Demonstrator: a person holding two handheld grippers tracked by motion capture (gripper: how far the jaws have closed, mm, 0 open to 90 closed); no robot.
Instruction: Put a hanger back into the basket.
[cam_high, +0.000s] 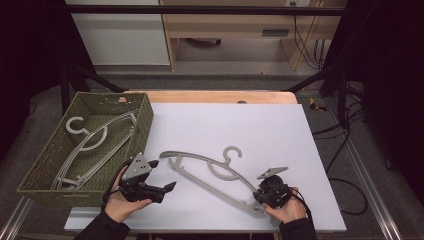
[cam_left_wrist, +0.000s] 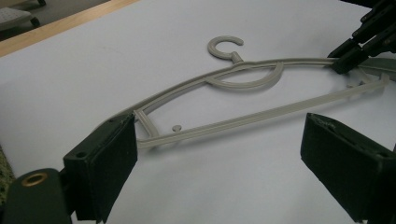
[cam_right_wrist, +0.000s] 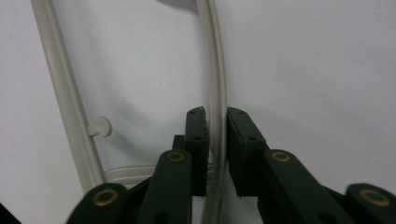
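Right now my right gripper (cam_right_wrist: 215, 116) has its two black jaws drawn in tight on the thin curved upper arm of the grey plastic clothes hanger (cam_right_wrist: 60, 88), the rod pinched between the pads near one end of the hanger. In the high view that right gripper (cam_high: 262, 194) sits at the hanger's near right end, with my right hand (cam_high: 285, 207) wrapped behind it. My left gripper (cam_high: 161, 176) has its jaws spread wide with nothing between them; it hovers just beside the hanger's left end, not touching it as far as I can tell, and my left hand (cam_high: 121, 201) cups it from below. From the left gripper view the jaws frame the hanger (cam_left_wrist: 243, 93) lying flat ahead.

That hanger (cam_high: 210, 172) rests on the white foam board (cam_high: 280, 130) covering the table, running diagonally from upper left to lower right, its hook pointing away from me. It is pale grey, with a curved top arm, a straight lower bar and a small peg near each end. To my left stands an olive-green woven basket (cam_high: 145, 120) holding more grey hangers (cam_high: 92, 142)
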